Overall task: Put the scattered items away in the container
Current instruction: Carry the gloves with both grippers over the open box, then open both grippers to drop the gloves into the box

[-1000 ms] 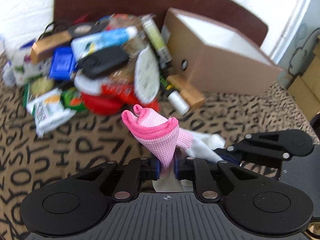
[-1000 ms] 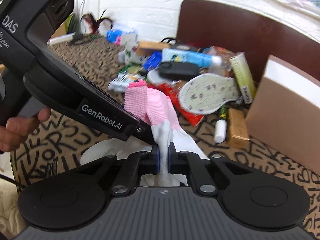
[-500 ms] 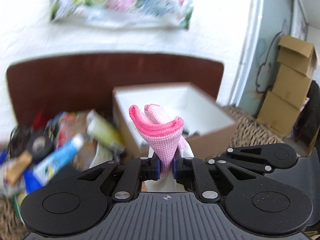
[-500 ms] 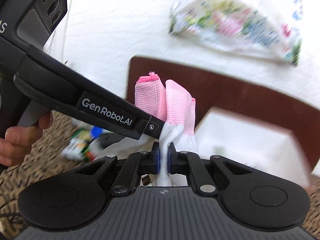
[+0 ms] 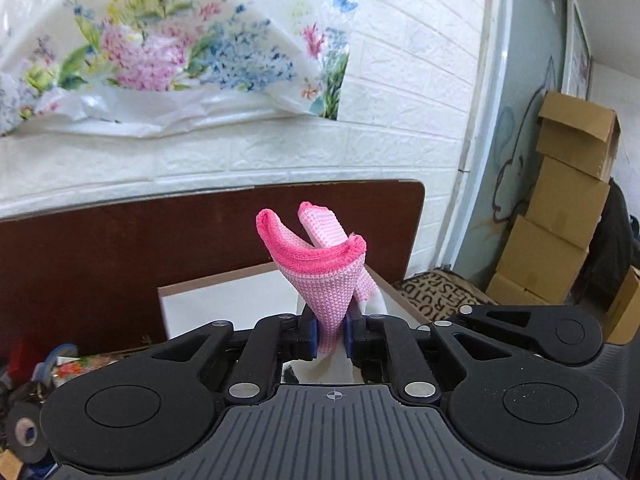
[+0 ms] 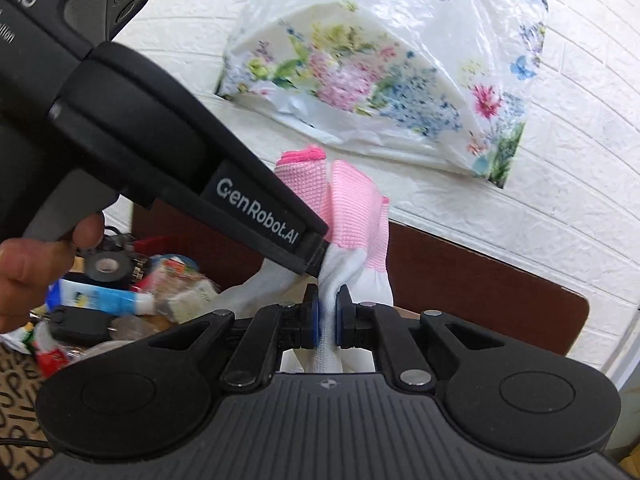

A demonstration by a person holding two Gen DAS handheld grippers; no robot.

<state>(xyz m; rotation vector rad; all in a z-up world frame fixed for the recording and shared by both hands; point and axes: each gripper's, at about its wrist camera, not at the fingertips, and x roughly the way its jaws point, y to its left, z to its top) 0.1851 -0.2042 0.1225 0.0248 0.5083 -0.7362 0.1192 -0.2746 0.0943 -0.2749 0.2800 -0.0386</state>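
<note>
The pink-and-white glove [image 5: 326,276] is held between both grippers above the open cardboard box [image 5: 224,300], which one second ago lay well off to the right beyond the clutter; the glove has been lifted and carried across to it. The left gripper [image 5: 331,336] has just been opening: its blue pads [image 5: 311,336] now stand slightly apart, with the pink cuff loose between them, whereas earlier they were pinched on it. The right gripper [image 6: 327,326] is clamped on the white part of the glove [image 6: 352,220]. This is judged to be the start of the release into the box; one item is nearly stowed, while the heap of items [image 6: 120,300] is seen waiting at the left.

The box interior is largely hidden behind the gripper bodies, so the glove's fingers and any contents cannot be made out. Only a hand [image 6: 36,264] of the person is visible. Whether the left pads touch the cuff at all cannot be told for certain.
</note>
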